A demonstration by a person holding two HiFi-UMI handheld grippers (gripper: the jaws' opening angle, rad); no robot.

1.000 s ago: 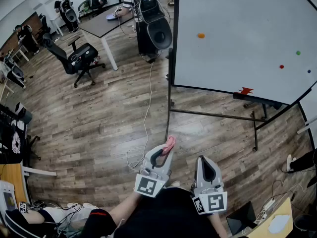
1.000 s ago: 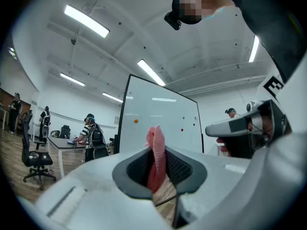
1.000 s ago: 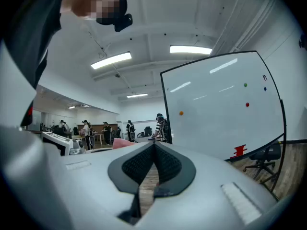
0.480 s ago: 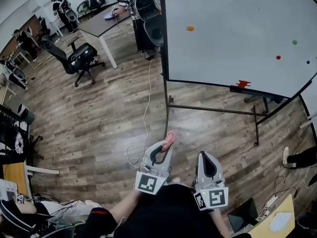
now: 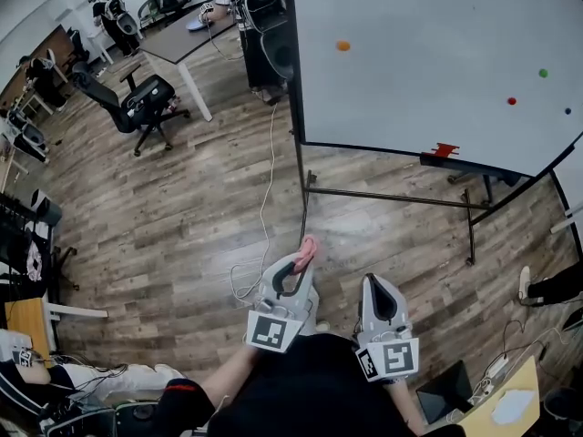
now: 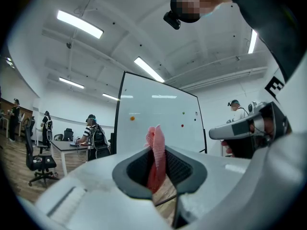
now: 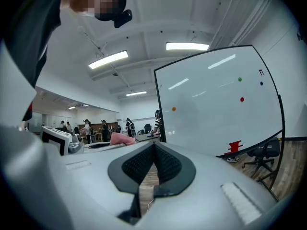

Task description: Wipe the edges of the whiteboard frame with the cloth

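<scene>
Office with wood floor [image 5: 182,217]; the whiteboard [image 5: 437,53] fills the upper right. At lower centre, left claw [image 5: 301,264] pinches the pink cloth [image 5: 310,247], tip forward towards the frame [image 5: 293,80]; right claw [image 5: 376,282] closed, empty

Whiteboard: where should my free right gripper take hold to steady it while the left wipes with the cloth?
I'd take the frame's black left edge, the side nearest the right gripper. Come from the left, jaws straddling it: it is a thin straight bar, while the whiteboard face is flat and gives no hold. The jaws are shut, so open first.
</scene>
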